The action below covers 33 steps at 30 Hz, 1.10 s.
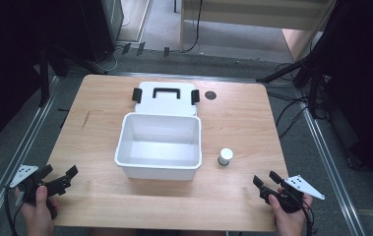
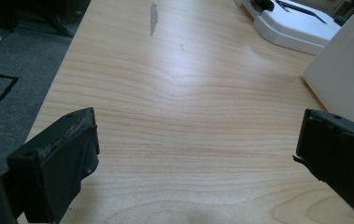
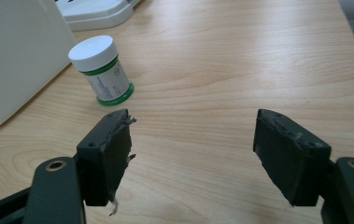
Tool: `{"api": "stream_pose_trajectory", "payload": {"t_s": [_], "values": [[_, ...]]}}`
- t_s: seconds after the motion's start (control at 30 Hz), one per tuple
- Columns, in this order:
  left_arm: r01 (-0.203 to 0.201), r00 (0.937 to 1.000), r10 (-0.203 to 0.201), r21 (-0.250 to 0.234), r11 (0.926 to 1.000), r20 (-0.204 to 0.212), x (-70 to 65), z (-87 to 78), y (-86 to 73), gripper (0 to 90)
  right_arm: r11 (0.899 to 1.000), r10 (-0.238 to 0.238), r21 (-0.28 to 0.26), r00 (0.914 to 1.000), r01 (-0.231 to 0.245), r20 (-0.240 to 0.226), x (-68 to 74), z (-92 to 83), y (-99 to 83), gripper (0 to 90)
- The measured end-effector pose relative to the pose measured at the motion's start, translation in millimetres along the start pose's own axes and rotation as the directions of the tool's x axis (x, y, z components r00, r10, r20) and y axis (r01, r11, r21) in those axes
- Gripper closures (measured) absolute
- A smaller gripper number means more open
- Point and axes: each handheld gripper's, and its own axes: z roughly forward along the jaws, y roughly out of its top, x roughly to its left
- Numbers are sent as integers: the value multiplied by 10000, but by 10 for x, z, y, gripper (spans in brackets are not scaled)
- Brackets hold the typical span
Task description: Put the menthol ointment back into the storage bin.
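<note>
A white plastic box stands open and empty in the middle of the wooden table. Its lid, with a black handle and two black latches, lies flat just behind it. A small white bottle with a white cap and green trim stands upright to the right of the box. My left gripper is open near the table's front left corner, nothing between its jaws. My right gripper is open at the front right, with the bottle ahead and to its left.
A small dark round spot marks the table at the back right of the lid. A grey smudge marks the wood at the far left. Metal rails run along both sides; cables lie on the floor beyond.
</note>
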Motion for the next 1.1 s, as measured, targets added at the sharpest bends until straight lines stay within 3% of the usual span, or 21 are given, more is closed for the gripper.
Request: {"api": "stream_pose_trajectory", "payload": {"t_s": [0.17, 0.33, 0.53, 0.6, 0.67, 0.8, 0.87, 1.03, 1.07, 1.1], "values": [[-274, 9995, 276, 136, 9995, -145, -28, 16, -3, 1, 9965, -272, 796, 9996, 261, 120, 40, 39, 73, 300], [-229, 9997, 230, 109, 9997, -88, -26, 10, -5, 1, 9881, -452, 1484, 9987, 413, 231, 63, 26, 196, 307], [-414, 9990, 417, 204, 9989, -132, -50, 21, -5, 1, 9560, -1158, 2735, 9931, 1064, 186, 122, 24, 379, 302], [-439, 9989, 442, 245, 9987, -133, -51, 25, -3, 1, 9360, -1431, 3265, 9896, 1317, 111, 157, 39, 445, 296], [-463, 9988, 468, 275, 9985, -153, -53, 26, -2, 1, 9223, -1599, 3564, 9871, 1499, -13, 177, 55, 479, 294], [-464, 9988, 468, 278, 9985, -157, -54, 27, -2, 1, 8794, -1929, 4412, 9811, 1790, -135, 246, 107, 566, 285], [-464, 9988, 469, 302, 9985, -150, -53, 29, -1, 1, 8555, -2054, 4816, 9784, 1904, -219, 285, 138, 615, 279], [-472, 9988, 477, 349, 9983, -134, -54, 37, 1, 1, 7847, -2318, 5774, 9706, 2256, -642, 386, 250, 697, 260], [-469, 9988, 473, 347, 9983, -131, -53, 37, 1, 1, 7616, -2401, 6033, 9677, 2368, -767, 410, 288, 713, 257], [-469, 9988, 473, 347, 9983, -131, -53, 37, 1, 1, 7616, -2401, 6033, 9677, 2368, -767, 410, 288, 713, 257]]}}
